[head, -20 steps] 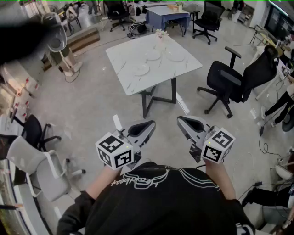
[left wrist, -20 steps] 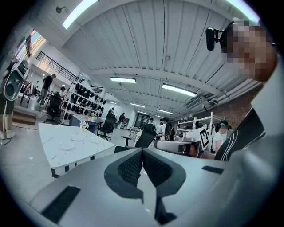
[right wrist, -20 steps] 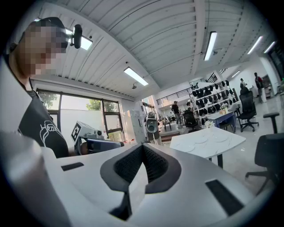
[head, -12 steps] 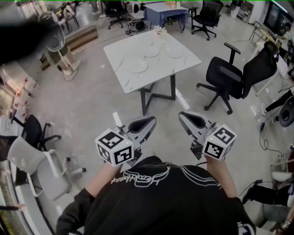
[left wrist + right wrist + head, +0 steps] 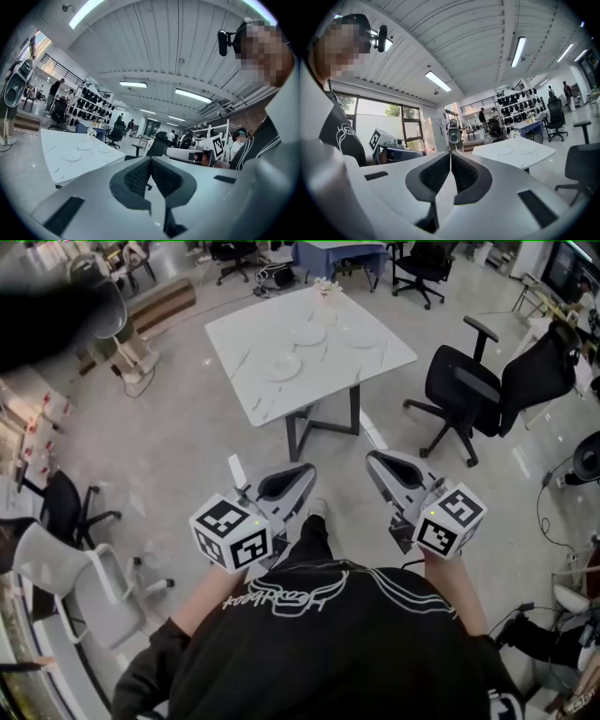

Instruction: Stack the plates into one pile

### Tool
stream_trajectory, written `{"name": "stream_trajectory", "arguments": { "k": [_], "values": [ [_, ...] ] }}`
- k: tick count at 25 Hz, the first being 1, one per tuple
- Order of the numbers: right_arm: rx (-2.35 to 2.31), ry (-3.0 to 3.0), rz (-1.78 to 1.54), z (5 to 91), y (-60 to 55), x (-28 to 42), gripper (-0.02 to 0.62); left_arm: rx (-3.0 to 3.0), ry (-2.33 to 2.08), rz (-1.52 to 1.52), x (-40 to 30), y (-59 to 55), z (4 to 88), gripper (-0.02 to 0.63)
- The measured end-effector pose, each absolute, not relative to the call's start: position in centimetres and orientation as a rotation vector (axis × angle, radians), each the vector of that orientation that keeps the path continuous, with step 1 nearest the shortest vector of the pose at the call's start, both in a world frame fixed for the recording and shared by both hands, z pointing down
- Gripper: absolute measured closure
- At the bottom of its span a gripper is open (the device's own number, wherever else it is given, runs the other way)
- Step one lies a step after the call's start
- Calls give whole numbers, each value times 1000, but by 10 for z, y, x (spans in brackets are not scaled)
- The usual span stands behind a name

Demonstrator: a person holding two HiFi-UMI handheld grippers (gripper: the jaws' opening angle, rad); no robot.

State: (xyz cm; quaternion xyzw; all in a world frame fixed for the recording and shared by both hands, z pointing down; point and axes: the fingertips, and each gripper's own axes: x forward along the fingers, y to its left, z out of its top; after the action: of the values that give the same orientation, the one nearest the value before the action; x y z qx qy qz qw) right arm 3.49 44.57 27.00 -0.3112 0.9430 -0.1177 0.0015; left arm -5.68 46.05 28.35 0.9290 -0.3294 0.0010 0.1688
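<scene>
1. Well short of the table (image 5: pixel 239 352), both hands hold their grippers level in front of the torso, side by side but apart, noses toward it.
2. Left gripper (image 5: pixel 298 474): jaws pressed together with nothing between them (its own view shows the same).
3. Right gripper (image 5: pixel 380 465): likewise closed and empty.
4. Three plates (image 5: pixel 281 367) lie flat and separate on the table, one around the middle and two nearer the far corner, by a small flower vase (image 5: pixel 325 289).

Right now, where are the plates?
In the head view, top centre: three plates lie apart on the white table, black chair at its right.
</scene>
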Motion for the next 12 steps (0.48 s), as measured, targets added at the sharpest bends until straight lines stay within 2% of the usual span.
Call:
{"name": "stream_trajectory", "arguments": {
  "k": [12],
  "values": [
    [-981,2980,-445,303,296,8,566,2519,-1030,10,-102,305,324,578]
  ]
}}
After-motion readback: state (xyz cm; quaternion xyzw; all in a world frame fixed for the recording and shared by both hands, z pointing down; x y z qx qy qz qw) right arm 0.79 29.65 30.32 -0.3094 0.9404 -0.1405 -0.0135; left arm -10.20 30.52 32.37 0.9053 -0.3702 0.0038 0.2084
